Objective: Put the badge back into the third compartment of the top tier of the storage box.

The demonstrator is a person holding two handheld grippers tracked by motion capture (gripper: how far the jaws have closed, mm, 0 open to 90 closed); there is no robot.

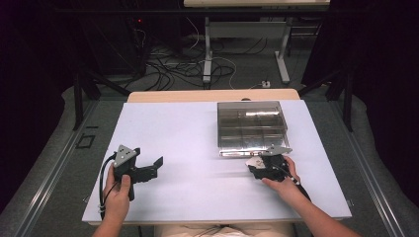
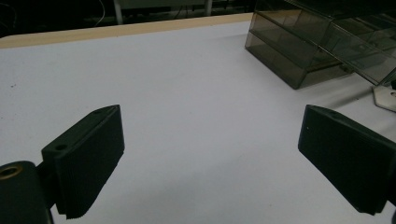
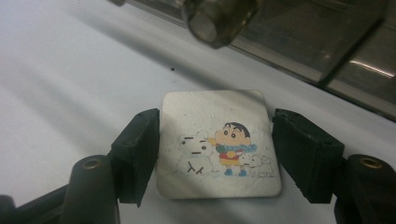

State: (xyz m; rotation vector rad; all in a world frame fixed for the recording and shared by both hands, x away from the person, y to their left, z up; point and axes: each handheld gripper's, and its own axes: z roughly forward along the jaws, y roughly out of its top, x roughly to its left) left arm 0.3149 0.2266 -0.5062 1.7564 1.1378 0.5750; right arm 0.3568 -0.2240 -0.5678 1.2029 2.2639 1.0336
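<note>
Right now the right gripper (image 3: 215, 154) has its two black jaws closed against the left and right edges of a small square cartoon tile (image 3: 217, 142), which lies flat on the white table (image 1: 188, 148) just in front of the clear compartment tray (image 1: 252, 123). The tile sits squarely between the pads, so its width runs straight across the grip, and its printed face points up; it is roughly square, with no clear long axis. Judging by that, the coming move turns on lifting it straight off the table and carrying it away over the tray's near wall, which rises just beyond the tile and is the one thing standing in the way. Farther from the tray, well off to its left, the left gripper (image 1: 148, 170) rests with its jaws wide apart and nothing between them, so the right hand is plainly the nearer one.
</note>
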